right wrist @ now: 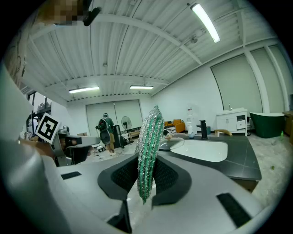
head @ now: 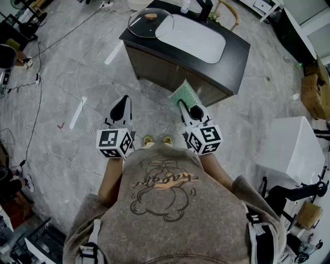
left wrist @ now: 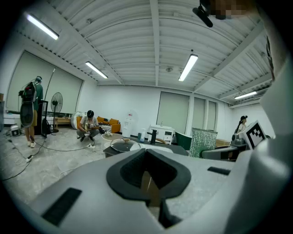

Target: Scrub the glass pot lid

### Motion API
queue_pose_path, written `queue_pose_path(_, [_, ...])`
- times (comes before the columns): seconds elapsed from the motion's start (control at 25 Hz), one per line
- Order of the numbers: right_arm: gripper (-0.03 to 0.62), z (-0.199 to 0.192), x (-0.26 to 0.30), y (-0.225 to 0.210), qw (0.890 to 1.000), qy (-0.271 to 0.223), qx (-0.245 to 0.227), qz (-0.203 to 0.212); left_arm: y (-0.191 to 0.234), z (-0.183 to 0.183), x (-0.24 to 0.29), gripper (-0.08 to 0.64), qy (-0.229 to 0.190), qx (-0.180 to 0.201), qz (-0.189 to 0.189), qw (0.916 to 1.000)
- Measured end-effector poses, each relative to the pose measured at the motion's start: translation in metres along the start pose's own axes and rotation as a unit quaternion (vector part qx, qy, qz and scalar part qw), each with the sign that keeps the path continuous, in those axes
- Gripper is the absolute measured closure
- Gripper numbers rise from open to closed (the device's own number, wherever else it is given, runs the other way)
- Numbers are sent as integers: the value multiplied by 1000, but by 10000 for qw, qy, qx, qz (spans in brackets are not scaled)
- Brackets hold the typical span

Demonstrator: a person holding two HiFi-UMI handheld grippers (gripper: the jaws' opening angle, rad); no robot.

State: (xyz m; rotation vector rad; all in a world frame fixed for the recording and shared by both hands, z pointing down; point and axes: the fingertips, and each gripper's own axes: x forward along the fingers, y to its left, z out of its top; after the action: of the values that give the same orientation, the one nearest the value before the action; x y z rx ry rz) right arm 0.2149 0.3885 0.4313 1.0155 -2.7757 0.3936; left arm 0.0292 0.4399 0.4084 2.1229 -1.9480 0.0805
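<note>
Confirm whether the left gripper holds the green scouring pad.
No, the green scouring pad is clamped in the right gripper; the left gripper is shut and empty.

Clear, round glass pot lid (head: 149, 23) with a brown knob lies flat at the head view's top centre, on the dark counter (head: 233, 55). Green-silver scouring pad (head: 183, 94) stands on edge mid-frame, pinched by the right gripper (head: 190, 109)

A dark desk (head: 234, 54) stands on the grey marbled floor (head: 67, 67), with a white basin (head: 201, 41) sunk into its top. The glass pot lid (head: 149, 21) lies flat at the desk's left end, overlapping the basin's rim. A black tap (head: 205, 7) rises at the back edge. Cables (head: 39, 100) and white tape strips (head: 77, 112) lie on the floor.
</note>
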Motion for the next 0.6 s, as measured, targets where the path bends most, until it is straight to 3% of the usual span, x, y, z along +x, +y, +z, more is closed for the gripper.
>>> queue_pose_path(0.6, [505, -1, 8, 4, 9991, -237, 291, -219, 17, -9, 0, 551, 97, 57, -104, 9999])
